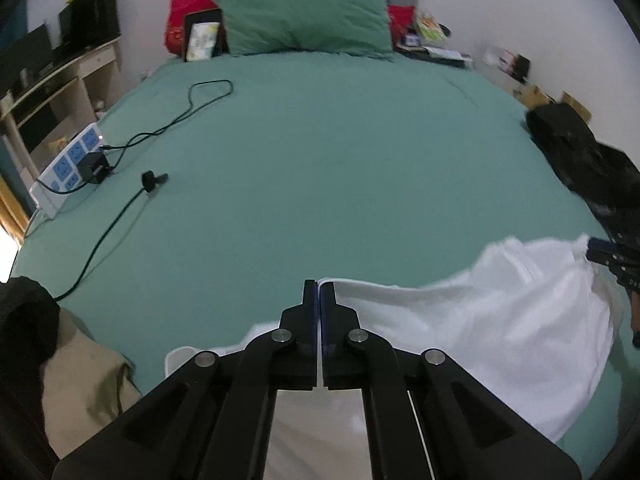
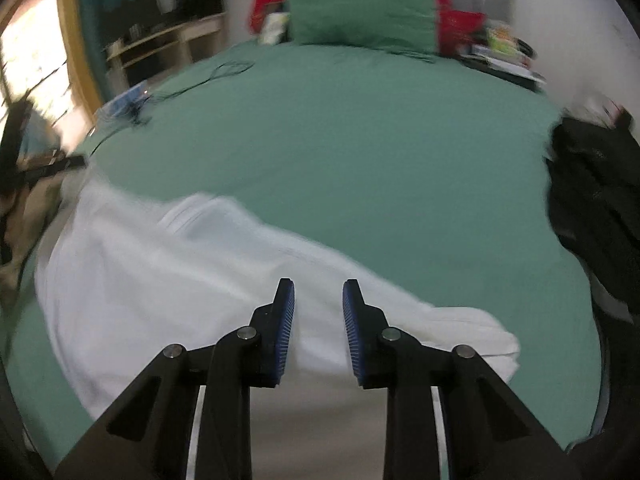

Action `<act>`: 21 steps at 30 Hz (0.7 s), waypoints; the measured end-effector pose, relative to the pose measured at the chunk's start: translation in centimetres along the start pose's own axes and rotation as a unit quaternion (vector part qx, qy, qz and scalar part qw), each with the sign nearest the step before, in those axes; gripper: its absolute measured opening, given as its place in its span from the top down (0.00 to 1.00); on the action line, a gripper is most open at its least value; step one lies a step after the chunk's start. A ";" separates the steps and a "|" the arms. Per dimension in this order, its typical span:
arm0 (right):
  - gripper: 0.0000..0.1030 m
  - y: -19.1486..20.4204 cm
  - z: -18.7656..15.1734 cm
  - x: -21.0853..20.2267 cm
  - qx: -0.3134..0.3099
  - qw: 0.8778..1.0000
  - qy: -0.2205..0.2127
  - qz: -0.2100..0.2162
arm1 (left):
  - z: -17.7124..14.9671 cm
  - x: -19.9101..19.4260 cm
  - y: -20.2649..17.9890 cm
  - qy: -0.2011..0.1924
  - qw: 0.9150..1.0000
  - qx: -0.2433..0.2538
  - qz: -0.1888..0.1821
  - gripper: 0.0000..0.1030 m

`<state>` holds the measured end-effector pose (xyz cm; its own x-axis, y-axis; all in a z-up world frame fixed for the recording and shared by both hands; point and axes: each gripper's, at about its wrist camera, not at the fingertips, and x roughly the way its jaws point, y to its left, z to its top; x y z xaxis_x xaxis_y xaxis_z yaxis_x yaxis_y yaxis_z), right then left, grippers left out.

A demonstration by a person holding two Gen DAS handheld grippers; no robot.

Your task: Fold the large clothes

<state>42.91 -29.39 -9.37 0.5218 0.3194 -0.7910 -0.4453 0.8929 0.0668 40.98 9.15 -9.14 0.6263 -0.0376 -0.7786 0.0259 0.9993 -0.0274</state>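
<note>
A large white garment (image 1: 480, 312) lies at the near edge of the green bed; it also shows in the right wrist view (image 2: 168, 276). My left gripper (image 1: 319, 292) is shut, its jaws pressed together on the garment's upper left edge. My right gripper (image 2: 319, 300) is open and empty just above the garment's right part, jaws apart with the blue pads showing. The right gripper's tip (image 1: 604, 252) shows in the left wrist view at the garment's far right end.
A green bed sheet (image 1: 320, 152) covers the bed, with a green pillow (image 1: 304, 16) at the head. A white power strip (image 1: 68, 164) with black cables lies at the left. Dark clothes (image 1: 580, 160) lie at the right edge; tan and black clothes (image 1: 72, 376) at the near left.
</note>
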 end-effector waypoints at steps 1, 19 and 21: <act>0.76 -0.5 0.1 0.1 0.010 1.000 0.003 -0.006 | 0.3 0.3 0.2 0.002 1.000 -0.005 0.003 0.99; 0.51 -2.0 -1.5 2.9 -0.023 0.996 0.090 -0.018 | 0.2 0.4 1.7 0.001 0.999 -0.019 0.032 0.99; 0.51 -2.0 -1.3 2.6 -0.024 0.996 0.088 -0.016 | 0.6 -0.6 1.7 -0.010 0.999 -0.020 0.030 0.99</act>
<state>44.20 -30.80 -12.38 0.4025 0.2264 -0.8870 -0.4669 0.8842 0.0138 41.17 10.86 -8.36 0.6420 0.0231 -0.7664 -0.0437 0.9990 -0.0064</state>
